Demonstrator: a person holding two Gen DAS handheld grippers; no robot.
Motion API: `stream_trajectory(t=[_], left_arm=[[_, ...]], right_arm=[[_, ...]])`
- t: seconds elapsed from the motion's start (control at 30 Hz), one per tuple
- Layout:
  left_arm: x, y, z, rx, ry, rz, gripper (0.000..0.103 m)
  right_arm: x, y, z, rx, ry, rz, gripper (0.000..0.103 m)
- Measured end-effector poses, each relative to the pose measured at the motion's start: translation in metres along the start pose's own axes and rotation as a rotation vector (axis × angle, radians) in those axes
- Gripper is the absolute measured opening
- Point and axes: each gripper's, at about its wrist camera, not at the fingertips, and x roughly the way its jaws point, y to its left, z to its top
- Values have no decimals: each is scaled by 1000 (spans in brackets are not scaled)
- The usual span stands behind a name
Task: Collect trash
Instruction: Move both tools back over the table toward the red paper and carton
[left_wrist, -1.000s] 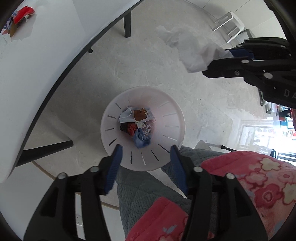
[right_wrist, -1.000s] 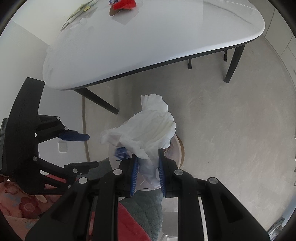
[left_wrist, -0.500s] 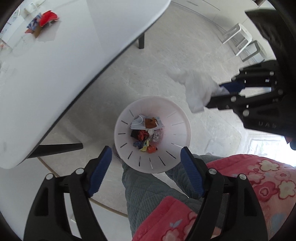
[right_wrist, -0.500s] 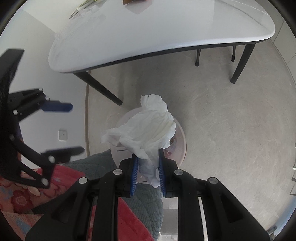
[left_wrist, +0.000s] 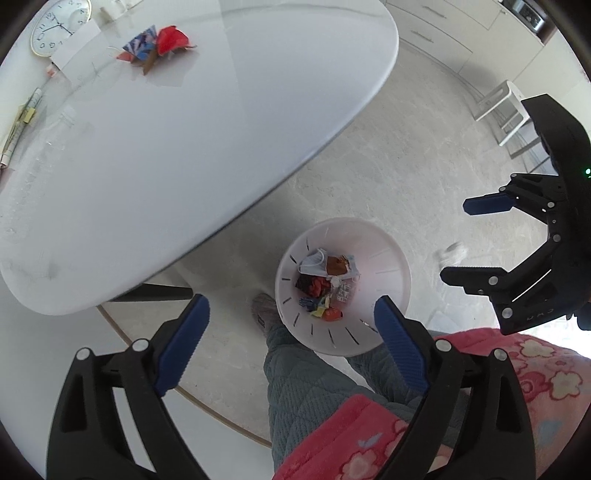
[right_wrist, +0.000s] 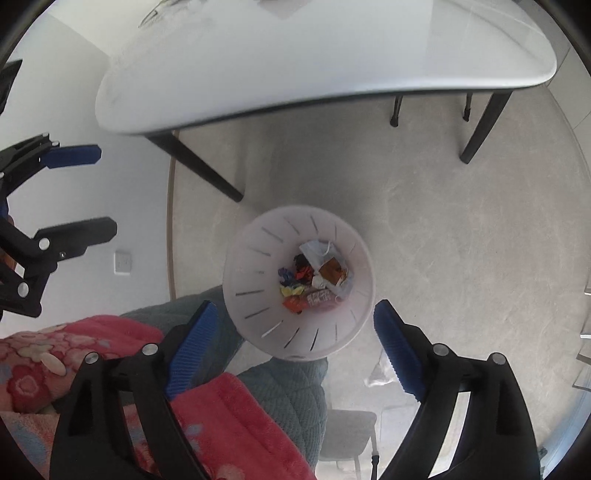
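Note:
A white slotted bin (left_wrist: 391, 258) (right_wrist: 240, 258) stands on the floor below both grippers, with several wrappers (left_wrist: 325, 280) (right_wrist: 314, 277) and a face mask at its bottom. My left gripper (left_wrist: 291, 306) (right_wrist: 105, 190) points straight down over it, jaws opening, nothing between them. My right gripper (right_wrist: 295, 310) (left_wrist: 456, 240) hangs to the bin's right, jaws opening and empty. A small blurred white tissue (left_wrist: 452, 254) shows below the right gripper, right of the bin's rim; whether it is falling or on the floor I cannot tell.
A white oval table (left_wrist: 184, 129) (right_wrist: 295, 55) on dark legs stands beside the bin. Red and blue wrappers (left_wrist: 162, 44) and a clock (left_wrist: 59, 26) lie on it. The person's quilted trouser legs (left_wrist: 306, 387) and pink flowered garment (left_wrist: 517, 369) are close by. A white stool (left_wrist: 506, 107) stands farther off.
The right gripper held the white tissue shut in its jaws; now they stand wide and the tissue has dropped away. The left gripper opened wider and rose, showing more of the table.

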Motion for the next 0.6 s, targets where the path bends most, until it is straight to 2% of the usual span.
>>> stream_trajectory(t=[0.3,0.6], left_arm=[[-12,21,18,-22,-56,16,89],[-23,35,30,-40,-78,19,89]], right_arm=[[-35,-1,35,37,-123,-18,92],[-45,-10,47,80,-150,-44,92]])
